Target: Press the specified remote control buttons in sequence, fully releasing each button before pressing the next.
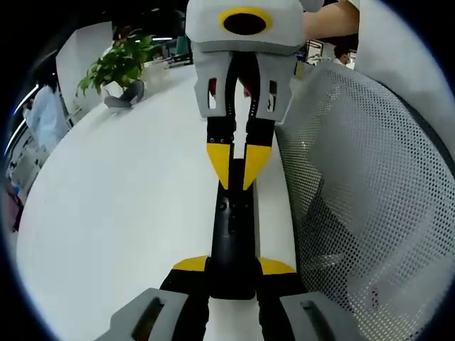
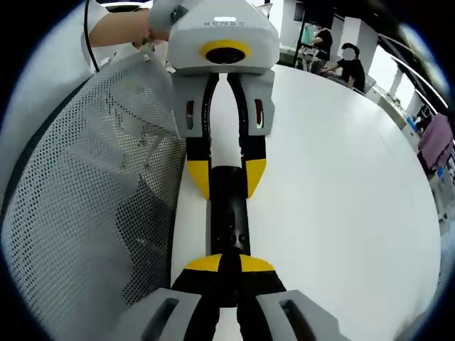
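Observation:
A slim black remote [image 1: 231, 234] lies lengthwise over the white table [image 1: 128, 213]. In the left gripper view, my left gripper [image 1: 233, 267] is shut on its near end, a yellow-tipped jaw on each side. My right gripper [image 1: 237, 179] comes in from the top, its jaws shut together and their tips resting on the remote's far buttons. In the right gripper view, the right gripper [image 2: 229, 264] sits shut on top of the remote [image 2: 229, 220]. The left gripper [image 2: 226, 177] clamps the far end there.
A grey mesh chair back [image 1: 355, 213] stands close beside the remote, and it is on the left in the right gripper view [image 2: 85, 192]. A potted plant [image 1: 121, 64] sits at the table's far side. People [image 2: 348, 64] are in the background.

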### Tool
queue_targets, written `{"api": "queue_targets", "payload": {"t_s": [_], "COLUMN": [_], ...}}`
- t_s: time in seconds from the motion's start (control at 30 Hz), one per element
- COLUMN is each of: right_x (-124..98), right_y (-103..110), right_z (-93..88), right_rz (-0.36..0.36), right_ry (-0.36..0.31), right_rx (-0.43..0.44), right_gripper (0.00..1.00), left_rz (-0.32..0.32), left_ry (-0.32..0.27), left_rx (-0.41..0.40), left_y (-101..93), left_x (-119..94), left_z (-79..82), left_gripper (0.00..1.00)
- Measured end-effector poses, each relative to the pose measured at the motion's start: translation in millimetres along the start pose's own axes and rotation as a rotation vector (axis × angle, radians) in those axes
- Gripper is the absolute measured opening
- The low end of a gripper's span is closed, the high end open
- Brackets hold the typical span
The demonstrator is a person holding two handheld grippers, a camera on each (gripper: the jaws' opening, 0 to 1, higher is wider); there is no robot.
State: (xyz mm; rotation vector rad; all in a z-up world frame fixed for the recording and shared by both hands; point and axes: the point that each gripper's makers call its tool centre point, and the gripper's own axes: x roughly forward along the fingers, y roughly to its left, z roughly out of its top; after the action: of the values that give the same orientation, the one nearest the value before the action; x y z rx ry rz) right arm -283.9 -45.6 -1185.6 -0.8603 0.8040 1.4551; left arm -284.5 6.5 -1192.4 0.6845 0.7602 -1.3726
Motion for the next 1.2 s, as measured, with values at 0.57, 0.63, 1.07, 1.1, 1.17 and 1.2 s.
{"api": "queue_targets", "payload": {"t_s": [0.57, 0.63, 1.07, 1.1, 1.17, 1.2], "right_x": [0.2, 0.9, 2.0, 0.9, 0.4, 0.3], "right_y": [-2.4, -2.2, -0.9, -2.5, -1.1, -1.1], "right_z": [0.4, 0.8, 1.9, -0.1, 0.9, 0.8], "right_rz": [0.029, 0.038, 0.077, 0.075, 0.059, 0.051], "right_ry": [0.031, 0.037, -0.006, -0.015, -0.043, -0.040], "right_rx": [-0.049, -0.045, 0.002, -0.025, 0.019, 0.026], "right_gripper": [0.06, 0.06, 0.06, 0.06, 0.06, 0.06], "left_rz": [0.000, -0.001, -0.001, -0.001, 0.000, 0.000], "left_ry": [-0.017, -0.014, 0.007, 0.006, 0.000, 0.000], "left_rx": [-0.001, 0.002, 0.003, 0.002, 0.000, 0.000], "left_y": [-0.1, -0.1, -0.1, -0.1, -0.1, -0.1], "left_x": [-0.5, -0.2, -0.3, -0.3, -0.4, -0.3], "left_z": [1.1, 1.3, 0.3, 0.2, 0.1, -0.1], "left_gripper": [0.24, 0.24, 0.24, 0.24, 0.24, 0.24]}}
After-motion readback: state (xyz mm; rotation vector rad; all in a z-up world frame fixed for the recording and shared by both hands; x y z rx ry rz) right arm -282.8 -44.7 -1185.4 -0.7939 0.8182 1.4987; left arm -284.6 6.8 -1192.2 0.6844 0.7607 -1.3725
